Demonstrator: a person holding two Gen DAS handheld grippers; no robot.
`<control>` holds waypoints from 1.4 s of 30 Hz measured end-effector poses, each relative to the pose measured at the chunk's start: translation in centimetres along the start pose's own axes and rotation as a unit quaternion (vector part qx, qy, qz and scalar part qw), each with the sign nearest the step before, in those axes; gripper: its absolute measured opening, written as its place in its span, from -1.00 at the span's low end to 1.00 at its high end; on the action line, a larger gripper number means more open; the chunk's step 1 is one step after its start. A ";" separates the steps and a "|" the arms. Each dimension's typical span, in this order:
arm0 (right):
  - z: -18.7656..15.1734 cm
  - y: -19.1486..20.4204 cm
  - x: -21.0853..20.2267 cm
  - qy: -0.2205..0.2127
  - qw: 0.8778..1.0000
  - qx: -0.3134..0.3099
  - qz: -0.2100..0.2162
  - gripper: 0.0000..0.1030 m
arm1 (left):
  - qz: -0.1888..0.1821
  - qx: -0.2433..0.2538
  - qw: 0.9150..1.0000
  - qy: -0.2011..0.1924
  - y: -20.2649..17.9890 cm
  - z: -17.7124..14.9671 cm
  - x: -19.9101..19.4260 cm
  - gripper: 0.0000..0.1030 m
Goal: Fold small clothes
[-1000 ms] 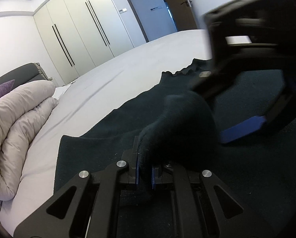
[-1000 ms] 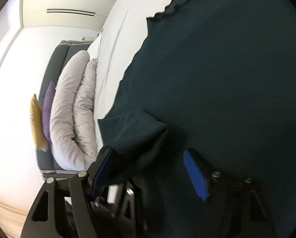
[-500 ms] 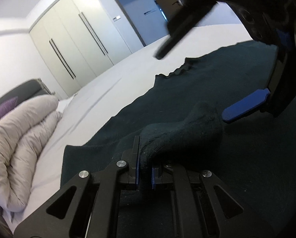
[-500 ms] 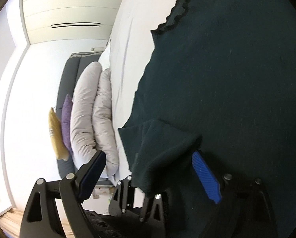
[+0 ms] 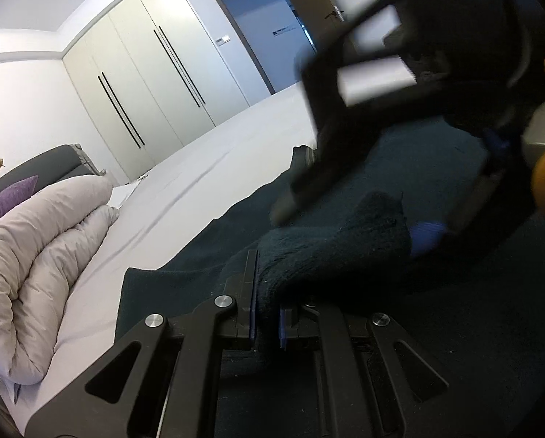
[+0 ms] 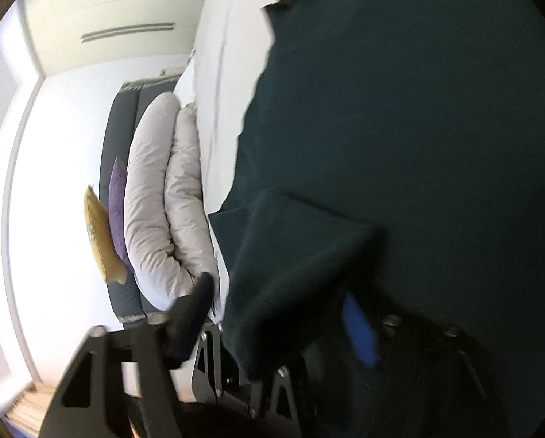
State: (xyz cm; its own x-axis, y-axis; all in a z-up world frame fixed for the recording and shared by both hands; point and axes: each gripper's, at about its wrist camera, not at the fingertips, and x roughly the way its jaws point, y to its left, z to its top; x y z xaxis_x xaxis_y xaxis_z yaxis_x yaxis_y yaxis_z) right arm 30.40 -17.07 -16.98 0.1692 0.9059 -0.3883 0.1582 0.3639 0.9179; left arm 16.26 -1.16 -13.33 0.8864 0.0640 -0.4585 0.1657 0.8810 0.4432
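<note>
— Why do we keep the left gripper (image 5: 265, 314) pinched on that raised corner of the dark garment (image 5: 345, 248)?

— To hold the fold up off the bed (image 5: 207, 168) while our right gripper (image 6: 283, 325), jaws just closing around the same flap, takes its own hold; its pads aren't pressing yet.

— Any containers?

— We see none; the garment lies spread on the bed.

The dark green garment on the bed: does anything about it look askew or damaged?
No damage shows. The dark green garment lies spread on the white bed, but one corner is lifted and bunched, because the left gripper is pinching it. The right gripper has just been closing around that corner, not clearly gripping it.
</note>
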 end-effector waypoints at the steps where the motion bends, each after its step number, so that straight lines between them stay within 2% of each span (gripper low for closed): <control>1: 0.1 0.2 0.3 -0.002 1.000 -0.009 -0.008 -0.28 | -0.001 -0.003 1.000 0.002 0.1 0.0 0.1 -0.86; 2: 0.2 0.4 0.4 -0.007 1.000 -0.018 -0.012 -0.51 | -0.003 -0.011 1.000 0.005 0.5 0.0 0.2 -0.85; 4: 0.3 1.1 0.0 -0.023 0.998 -0.044 -0.027 -0.77 | -0.006 -0.016 1.000 0.007 0.8 0.0 0.3 -0.81; 7: 0.6 2.2 -1.0 -0.043 0.994 -0.081 -0.052 -0.82 | -0.022 -0.027 0.999 0.007 1.2 0.4 -0.2 -0.75; 10: 1.4 3.1 -3.2 -0.064 0.988 -0.115 -0.077 -0.82 | -0.044 -0.074 0.996 0.009 3.1 0.7 -1.5 -0.68; 11: 1.8 3.5 -4.2 -0.075 0.984 -0.130 -0.094 -0.82 | -0.068 -0.101 0.993 0.005 4.3 0.6 -2.5 -0.58; 13: 2.9 3.6 -6.0 -0.089 0.980 -0.141 -0.112 -0.82 | -0.089 -0.136 0.987 -0.002 5.9 0.1 -3.6 -0.35; 14: 3.3 3.7 -6.8 -0.096 0.976 -0.148 -0.124 -0.82 | -0.091 -0.158 0.983 -0.001 7.0 -0.3 -4.1 0.15; 15: 3.8 3.6 -7.8 -0.105 0.972 -0.157 -0.142 -0.82 | -0.089 -0.187 0.978 -0.003 8.5 -0.8 -4.6 0.47; 16: 4.2 3.5 -8.6 -0.112 0.968 -0.161 -0.155 -0.82 | -0.083 -0.215 0.973 -0.010 10.0 -1.5 -5.0 0.49; 20: 5.7 1.4 -11.7 -0.132 0.963 -0.148 -0.183 -0.82 | -0.063 -0.286 0.956 0.020 14.9 -3.3 -4.1 0.48; 22: 5.9 0.2 -12.4 -0.135 0.963 -0.138 -0.188 -0.82 | -0.050 -0.305 0.951 0.029 16.9 -3.8 -3.3 0.44; 24: 5.9 -0.5 -12.5 -0.134 0.962 -0.134 -0.197 -0.82 | -0.050 -0.315 0.947 0.047 18.5 -3.6 -2.0 0.13; 26: 5.9 -0.8 -12.2 -0.133 0.961 -0.136 -0.200 -0.82 | -0.063 -0.314 0.944 0.076 19.3 -3.2 0.2 0.02; 27: 6.0 -0.9 -11.9 -0.133 0.961 -0.133 -0.201 -0.82 | -0.069 -0.307 0.946 0.085 19.5 -2.9 1.2 -0.22; 29: 6.2 -1.4 -11.7 -0.132 0.961 -0.127 -0.208 -0.82 | -0.069 -0.281 0.951 0.107 19.4 -2.0 3.2 -0.36; 31: 6.2 -1.7 -11.4 -0.131 0.961 -0.123 -0.211 -0.81 | -0.080 -0.269 0.953 0.111 18.2 -0.7 4.8 -0.41; 35: 6.6 -2.6 -11.1 -0.132 0.964 -0.110 -0.204 -0.80 | -0.091 -0.198 0.970 0.106 15.3 2.4 6.6 -0.43; 36: 6.7 -2.6 -10.9 -0.131 0.964 -0.111 -0.204 -0.80 | -0.093 -0.185 0.972 0.111 14.4 2.7 7.1 -0.43; 39: 7.2 -2.6 -10.6 -0.127 0.962 -0.120 -0.210 -0.80 | -0.084 -0.158 0.972 0.154 12.0 2.1 9.8 -0.43; 41: 7.4 -2.7 -10.7 -0.125 0.962 -0.123 -0.210 -0.80 | -0.075 -0.147 0.968 0.189 11.0 0.2 11.7 -0.43; 42: 7.6 -2.8 -10.8 -0.124 0.962 -0.126 -0.210 -0.81 | -0.077 -0.150 0.969 0.183 10.8 -0.4 11.9 -0.43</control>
State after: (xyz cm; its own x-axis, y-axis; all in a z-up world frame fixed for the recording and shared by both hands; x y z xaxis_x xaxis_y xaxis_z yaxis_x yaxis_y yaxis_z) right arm 35.49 -29.46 -15.96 0.3731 0.6002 -0.7075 0.0281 0.7549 0.6553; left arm 28.41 9.32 -14.28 0.6403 0.0350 -0.7674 0.1017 0.9863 0.1298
